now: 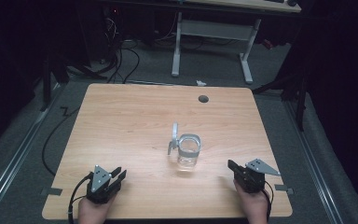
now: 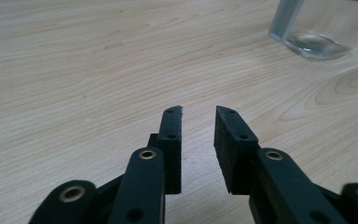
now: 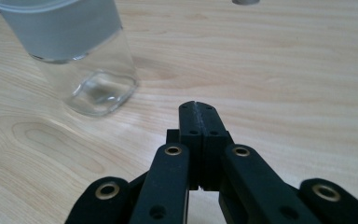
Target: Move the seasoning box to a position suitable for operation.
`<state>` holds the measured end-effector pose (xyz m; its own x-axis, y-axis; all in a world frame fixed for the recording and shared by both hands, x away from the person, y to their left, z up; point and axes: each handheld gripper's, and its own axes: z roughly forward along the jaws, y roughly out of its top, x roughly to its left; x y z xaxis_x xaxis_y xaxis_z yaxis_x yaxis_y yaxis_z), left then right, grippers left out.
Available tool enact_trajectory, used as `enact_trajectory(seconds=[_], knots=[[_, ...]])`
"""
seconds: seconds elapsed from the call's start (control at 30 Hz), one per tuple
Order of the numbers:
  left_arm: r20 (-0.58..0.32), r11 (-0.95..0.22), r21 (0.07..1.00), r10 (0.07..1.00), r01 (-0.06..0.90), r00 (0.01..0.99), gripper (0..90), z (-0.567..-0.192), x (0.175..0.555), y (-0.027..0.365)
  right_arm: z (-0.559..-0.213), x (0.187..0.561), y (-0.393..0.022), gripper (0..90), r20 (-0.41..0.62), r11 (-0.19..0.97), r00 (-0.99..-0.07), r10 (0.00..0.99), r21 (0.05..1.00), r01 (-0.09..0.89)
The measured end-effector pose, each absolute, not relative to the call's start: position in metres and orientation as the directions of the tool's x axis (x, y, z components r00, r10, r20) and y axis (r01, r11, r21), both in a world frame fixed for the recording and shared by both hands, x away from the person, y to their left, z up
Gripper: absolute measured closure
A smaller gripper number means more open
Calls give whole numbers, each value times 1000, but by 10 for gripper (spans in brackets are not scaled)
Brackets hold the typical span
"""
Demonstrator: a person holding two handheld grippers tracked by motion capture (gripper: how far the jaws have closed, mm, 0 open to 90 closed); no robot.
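I see the glass jar (image 1: 188, 151) standing mid-desk (image 1: 121, 121), nothing blocking it; my left gripper (image 1: 120, 175) has jaws spread, my right gripper (image 1: 233, 166) jaws pressed together.

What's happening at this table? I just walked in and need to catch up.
A person holds a gripper in each hand at the near edge of the table. The left gripper is open and empty; the right gripper is shut on nothing. Between them, farther in, stands a clear glass jar with its hinged lid swung open. Neither gripper touches the jar.
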<state>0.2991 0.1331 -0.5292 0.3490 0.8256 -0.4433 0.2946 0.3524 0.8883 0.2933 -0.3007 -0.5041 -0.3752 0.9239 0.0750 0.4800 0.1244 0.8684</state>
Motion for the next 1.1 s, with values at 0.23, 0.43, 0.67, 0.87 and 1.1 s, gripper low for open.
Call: enact_trajectory(seconds=[0.23,0.43,0.67,0.87,1.1], knots=[[-449,351,883,825,312,344,836,-531,298,126,-516,295,-302,898,77,134,-372,925,850,509],[-458,348,879,808,326,370,900,-525,300,104,-522,296,-300,875,71,153,-382,921,837,525],[-476,347,870,777,350,412,900,-523,311,63,-521,295,-299,851,82,148,-395,915,843,517],[-477,342,870,764,355,434,900,-521,317,42,-521,295,-301,863,90,137,-387,918,844,519],[-499,349,858,740,376,451,900,-521,331,17,-520,296,-299,884,95,127,-374,923,840,527]])
